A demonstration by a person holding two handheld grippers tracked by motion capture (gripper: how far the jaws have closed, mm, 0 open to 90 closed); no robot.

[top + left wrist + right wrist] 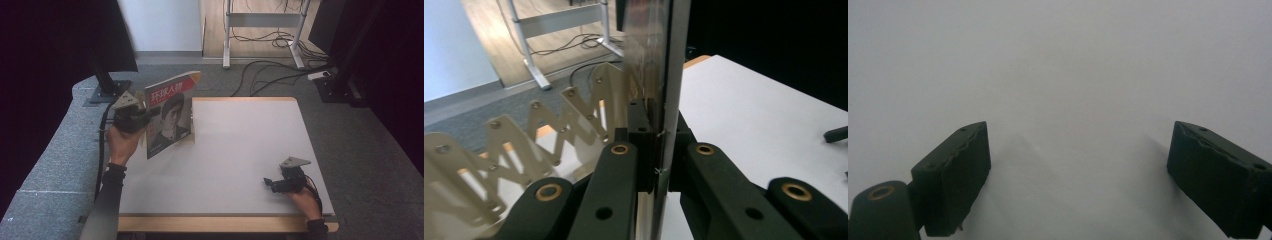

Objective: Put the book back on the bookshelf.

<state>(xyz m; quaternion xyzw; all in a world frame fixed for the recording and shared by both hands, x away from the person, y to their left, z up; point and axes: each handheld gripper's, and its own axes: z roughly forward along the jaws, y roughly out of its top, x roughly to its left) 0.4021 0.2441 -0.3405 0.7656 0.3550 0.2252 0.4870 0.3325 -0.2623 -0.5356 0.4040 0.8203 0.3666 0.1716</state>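
Left gripper view: left gripper clamps the magazine spine between its jaws; thin, floppy, probably light; right gripper gapes empty.

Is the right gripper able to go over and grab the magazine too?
Probably yes. The right gripper is open and holds nothing, and the bare white table lies between it and the magazine, which the left gripper holds upright. It would have to cross most of the table, though.
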